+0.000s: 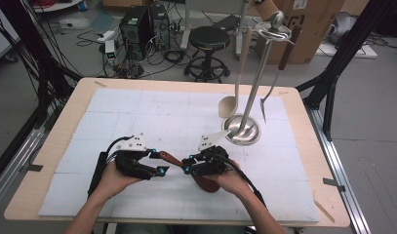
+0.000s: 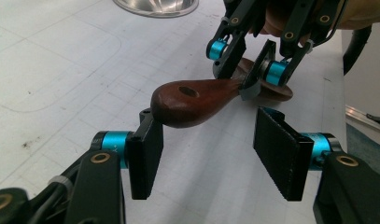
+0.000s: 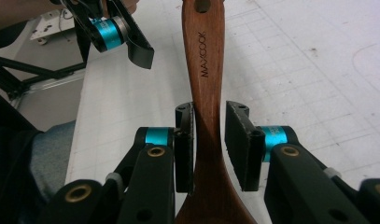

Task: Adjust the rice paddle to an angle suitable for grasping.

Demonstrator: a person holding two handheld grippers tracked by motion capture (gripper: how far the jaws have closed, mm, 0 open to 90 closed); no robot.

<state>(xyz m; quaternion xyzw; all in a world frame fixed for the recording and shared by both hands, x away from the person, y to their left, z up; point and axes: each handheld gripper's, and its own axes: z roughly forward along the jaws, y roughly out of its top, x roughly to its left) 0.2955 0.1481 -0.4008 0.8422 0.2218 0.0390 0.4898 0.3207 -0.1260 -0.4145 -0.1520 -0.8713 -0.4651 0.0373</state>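
Note:
A dark brown wooden spoon (image 1: 170, 158) lies low over the white mat, between my two grippers. In the right gripper view its handle (image 3: 204, 56), marked MAXCOOK, runs up between the jaws of my right gripper (image 3: 211, 109). One pad touches the handle and the other stands a little off it. The handle's end with the hole (image 2: 192, 100) rests on the tip of one jaw of my left gripper (image 2: 208, 119), whose jaws stand wide apart and open. In the high view my left gripper (image 1: 157, 163) faces my right gripper (image 1: 187, 165), and the spoon's bowl (image 1: 206, 184) lies under the right hand.
A steel utensil stand (image 1: 242, 129) rises at the right of the mat. A beige ladle (image 1: 228, 105) and a wood-handled fork (image 1: 271, 92) hang from it. The white mat (image 1: 137, 112) covers most of the wooden table. A black stool (image 1: 208, 41) stands beyond the far edge.

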